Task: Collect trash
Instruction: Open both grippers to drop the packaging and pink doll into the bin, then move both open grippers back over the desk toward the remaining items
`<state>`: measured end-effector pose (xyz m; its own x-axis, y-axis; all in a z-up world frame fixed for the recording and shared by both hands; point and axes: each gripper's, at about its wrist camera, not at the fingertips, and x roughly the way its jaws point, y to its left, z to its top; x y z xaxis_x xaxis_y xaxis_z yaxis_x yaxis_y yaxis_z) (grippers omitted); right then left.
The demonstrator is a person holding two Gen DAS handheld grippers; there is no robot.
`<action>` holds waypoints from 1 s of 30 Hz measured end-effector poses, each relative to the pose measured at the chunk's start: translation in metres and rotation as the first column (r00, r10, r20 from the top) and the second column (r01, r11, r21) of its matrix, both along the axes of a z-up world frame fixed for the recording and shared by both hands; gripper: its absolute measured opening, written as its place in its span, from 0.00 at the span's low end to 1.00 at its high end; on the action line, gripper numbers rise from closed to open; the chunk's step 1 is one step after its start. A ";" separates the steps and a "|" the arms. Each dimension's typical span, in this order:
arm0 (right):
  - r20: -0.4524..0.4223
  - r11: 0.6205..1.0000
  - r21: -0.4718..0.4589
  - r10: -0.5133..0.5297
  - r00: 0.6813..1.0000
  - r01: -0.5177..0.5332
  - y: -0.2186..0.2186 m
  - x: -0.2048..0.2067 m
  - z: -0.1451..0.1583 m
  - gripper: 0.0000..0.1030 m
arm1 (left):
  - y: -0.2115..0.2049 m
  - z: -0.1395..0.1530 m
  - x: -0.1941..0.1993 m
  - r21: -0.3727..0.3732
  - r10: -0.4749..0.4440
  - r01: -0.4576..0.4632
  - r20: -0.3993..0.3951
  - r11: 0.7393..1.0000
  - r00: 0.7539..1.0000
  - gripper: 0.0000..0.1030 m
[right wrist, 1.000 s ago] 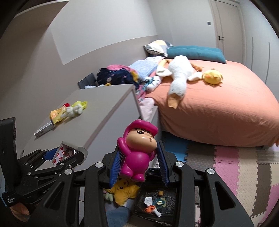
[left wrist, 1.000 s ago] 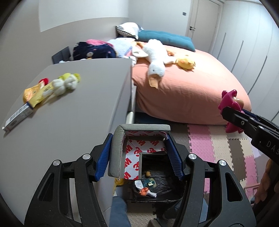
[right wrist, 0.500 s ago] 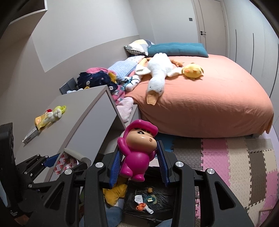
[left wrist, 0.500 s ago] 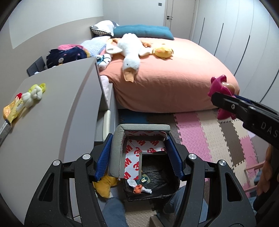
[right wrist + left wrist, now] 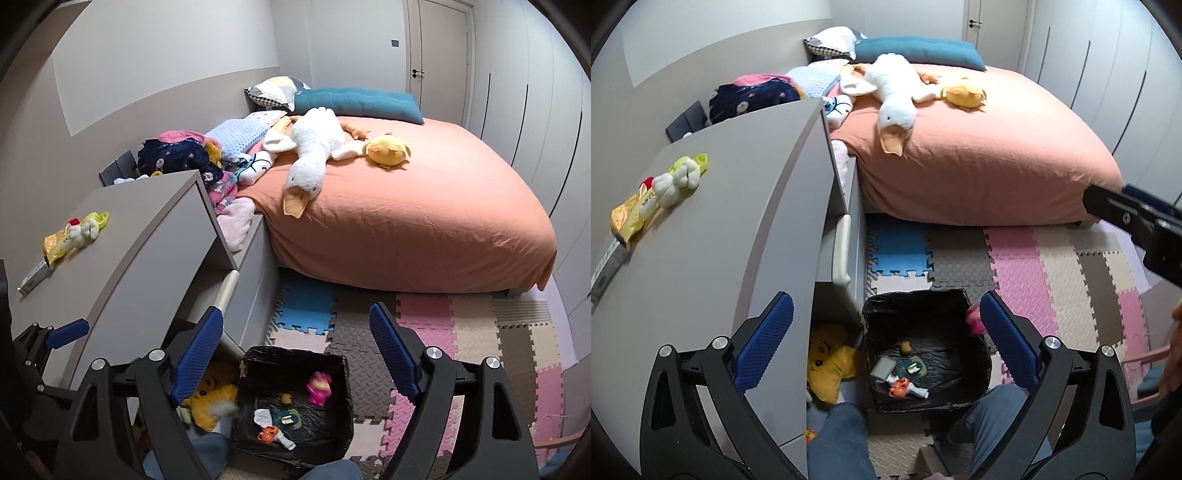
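A black-lined trash bin (image 5: 912,301) (image 5: 295,356) stands on the floor mats below both grippers. My left gripper (image 5: 886,338) is open and empty above it. My right gripper (image 5: 297,349) is open and empty above it too. A pink toy figure (image 5: 319,384) is inside the bin; in the left wrist view it shows as a pink blur (image 5: 975,321) at the bin's right edge. A grey tape box (image 5: 882,367) lies in the bin among small scraps (image 5: 275,430). A yellow snack wrapper (image 5: 633,214) (image 5: 59,245) lies on the grey dresser top.
The grey dresser (image 5: 738,206) is at the left, with a small plush (image 5: 681,179) and a flat box (image 5: 607,266) on it. A yellow plush (image 5: 827,360) lies beside the bin. A bed (image 5: 406,206) with plush toys is behind. A person's legs (image 5: 842,443) are below.
Both grippers have opened. The left one let go of the tape box and the right one let go of the pink toy; both now lie in or fall into the bin.
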<state>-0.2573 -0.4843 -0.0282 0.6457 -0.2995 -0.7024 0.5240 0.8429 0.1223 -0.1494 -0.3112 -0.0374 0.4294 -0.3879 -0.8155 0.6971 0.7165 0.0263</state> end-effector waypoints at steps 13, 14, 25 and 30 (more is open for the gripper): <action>0.035 0.999 0.018 0.047 0.998 -0.047 0.009 0.010 0.001 0.80 | 0.010 0.002 0.010 -0.020 0.021 -0.021 0.013 1.000 1.000 0.95; 0.038 0.998 0.017 0.054 0.998 -0.055 0.011 0.012 0.002 0.80 | 0.012 0.002 0.010 -0.022 0.023 -0.023 0.016 0.999 1.000 0.95; 0.066 0.986 0.020 0.167 0.984 -0.168 0.045 0.046 0.007 0.80 | 0.046 0.010 0.035 -0.023 0.096 -0.096 0.036 0.995 0.995 0.95; 0.073 0.973 0.017 0.227 0.971 -0.229 0.066 0.065 0.009 0.80 | 0.070 0.012 0.051 -0.021 0.145 -0.144 0.040 0.989 0.989 0.95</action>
